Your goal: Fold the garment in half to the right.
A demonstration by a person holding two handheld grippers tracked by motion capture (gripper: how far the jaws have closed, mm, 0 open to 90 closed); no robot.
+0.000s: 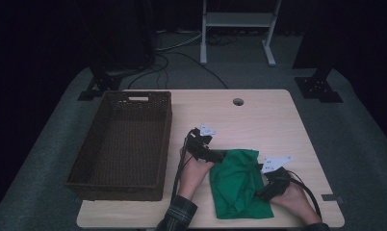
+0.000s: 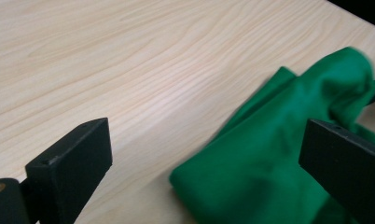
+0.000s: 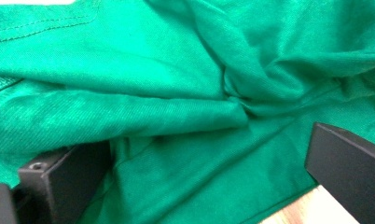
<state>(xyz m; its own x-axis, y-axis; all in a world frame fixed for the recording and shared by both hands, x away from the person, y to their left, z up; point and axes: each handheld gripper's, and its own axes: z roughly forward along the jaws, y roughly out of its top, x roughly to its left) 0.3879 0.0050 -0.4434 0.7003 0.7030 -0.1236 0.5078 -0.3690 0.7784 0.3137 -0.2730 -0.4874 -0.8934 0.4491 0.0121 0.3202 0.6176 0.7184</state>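
My left gripper (image 1: 219, 155) hangs with jaws apart at the green cloth's (image 1: 237, 185) far-left edge, nothing clamped. My right gripper (image 1: 264, 191) straddles its near-right folds, spread, probably pinning it for folding.

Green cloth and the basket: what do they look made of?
Cloth: soft knit fabric, probably cotton jersey; matte, with fine ribbing, a stitched hem and loose folds. Basket: dark brown woven wicker or rattan, perhaps synthetic; the walls show a weave texture and there is a cut-out handle.
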